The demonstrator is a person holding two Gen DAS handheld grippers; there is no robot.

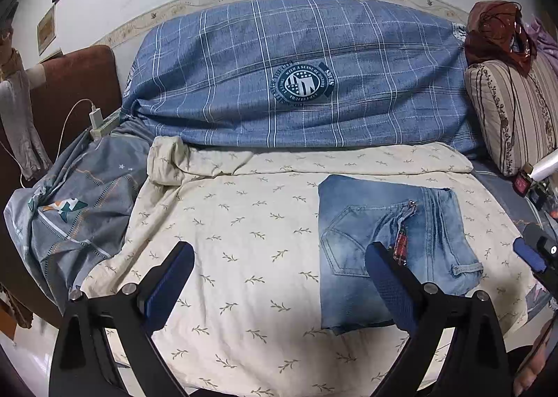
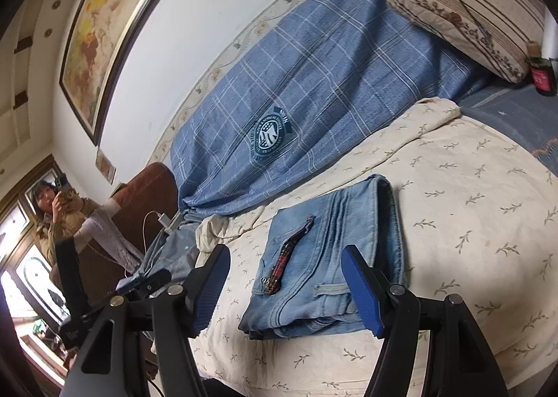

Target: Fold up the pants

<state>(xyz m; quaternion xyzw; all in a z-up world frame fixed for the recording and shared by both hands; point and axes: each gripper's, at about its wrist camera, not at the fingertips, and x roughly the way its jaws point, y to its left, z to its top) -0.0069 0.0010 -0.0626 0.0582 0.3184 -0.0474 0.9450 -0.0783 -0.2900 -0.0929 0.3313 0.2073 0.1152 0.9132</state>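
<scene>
Folded jeans (image 1: 394, 250) lay on the leaf-print bedspread (image 1: 244, 257), just ahead of the right gripper (image 2: 286, 289), whose jaws gaped empty around the near edge. The left gripper (image 1: 279, 278) hung tilted downward, jaws wide, empty, bare bedspread between. Beyond lay a plaid quilt (image 1: 296, 76); its crest's lettering was unreadable.

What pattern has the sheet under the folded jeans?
Cream sheet with small olive leaf sprigs, clearest in the left wrist view.

Pants (image 1: 394, 250) partly behind gripper finger; emblem (image 1: 301, 85) lettering too small to read.
</scene>
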